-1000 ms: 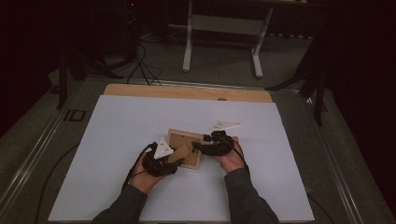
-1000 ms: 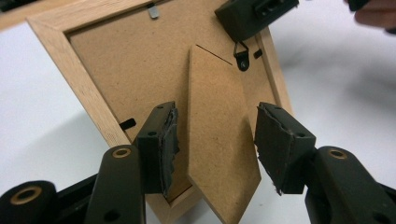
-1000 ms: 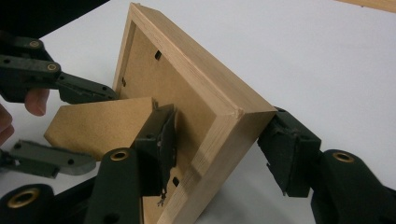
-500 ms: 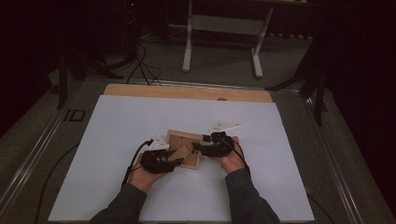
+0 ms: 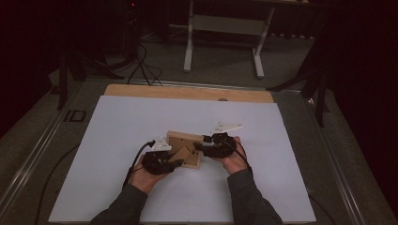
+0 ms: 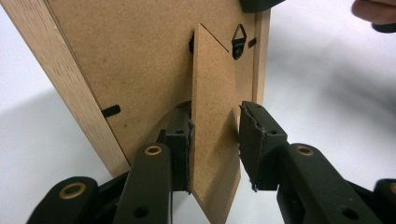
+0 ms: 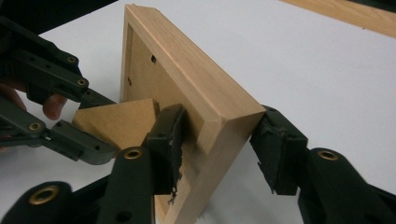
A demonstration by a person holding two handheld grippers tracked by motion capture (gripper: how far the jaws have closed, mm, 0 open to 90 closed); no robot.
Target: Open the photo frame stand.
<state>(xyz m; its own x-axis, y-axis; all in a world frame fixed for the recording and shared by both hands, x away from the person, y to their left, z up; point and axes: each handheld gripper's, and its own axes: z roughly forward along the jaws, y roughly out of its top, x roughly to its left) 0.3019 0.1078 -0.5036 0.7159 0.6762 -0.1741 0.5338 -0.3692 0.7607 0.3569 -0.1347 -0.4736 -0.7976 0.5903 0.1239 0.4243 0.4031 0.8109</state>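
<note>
**Two grippers, one frame: seating the hold on the easel stand**

Two tools work on the light wooden picture frame (image 5: pixel 184 150), which lies face down near the middle of the white table sheet (image 5: pixel 117 140), its brown fibreboard back facing up.

Left gripper (image 6: pixel 215 140): its jaws have just been closing, and the brown fibreboard easel stand (image 6: pixel 212 121) is between them. In the left gripper view one pad lies against the stand's edge; the other stands just off its face. We treat this as a half-made hold, not a grip.

Right gripper (image 7: pixel 219 144): its jaws have also been closing, and they straddle a corner of the frame's wooden rail. The inner pad sits against the rail; the outer pad stands a little apart.

To do this step well, in our judgement:

1. We seat the right gripper first, so that the frame cannot slide on the sheet.
2. We close the left pads squarely on the stand's free end, away from the hinge and the small black triangular hanger (image 6: pixel 239 37).
3. We swing the stand slowly; thin fibreboard may crack at its hinge.
</note>
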